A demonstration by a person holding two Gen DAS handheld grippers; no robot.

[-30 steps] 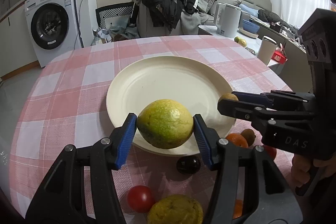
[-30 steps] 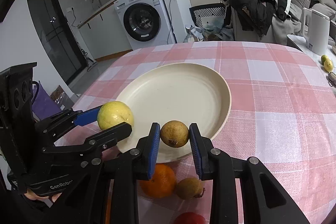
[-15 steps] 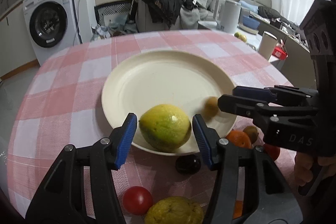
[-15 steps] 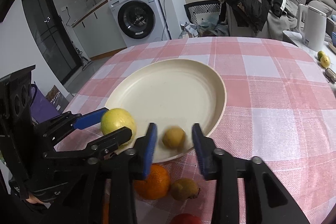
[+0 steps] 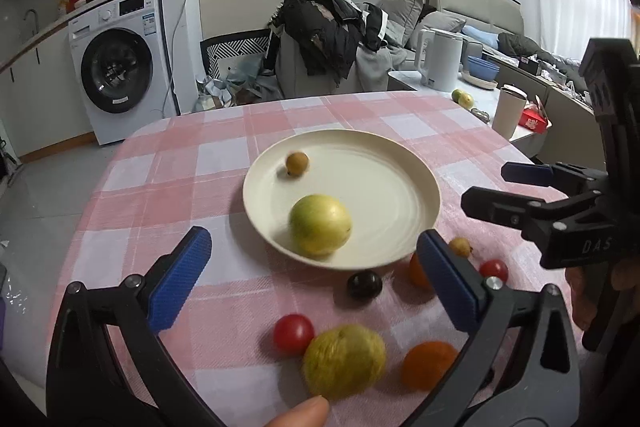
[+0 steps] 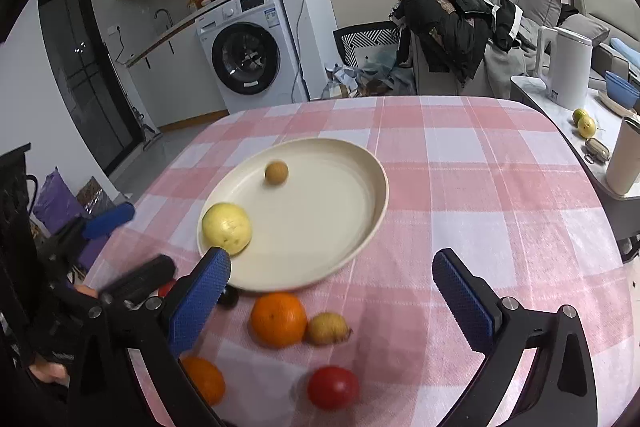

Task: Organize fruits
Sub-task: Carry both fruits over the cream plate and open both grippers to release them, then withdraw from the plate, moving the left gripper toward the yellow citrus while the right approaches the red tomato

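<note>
Left wrist view: my left gripper (image 5: 312, 275) has just spread wide, empty, as has my right gripper (image 6: 330, 295). Five-odd fruits wait on the worktop (image 5: 168, 187); next, probably the near lemon (image 5: 344, 361). Beyond, plate (image 5: 400, 163) holds two.

**Colours on the Checked Table**

A pink-and-white checked tablecloth (image 6: 460, 187) is showing across the middle of the frame. A cream plate (image 6: 360, 227) is carrying a yellow-green fruit (image 6: 227, 228) and a small tan one (image 6: 276, 172). Lower down, an orange (image 6: 277, 319) and a red tomato (image 6: 333, 387) are glowing between blue pads (image 6: 462, 301).
</note>
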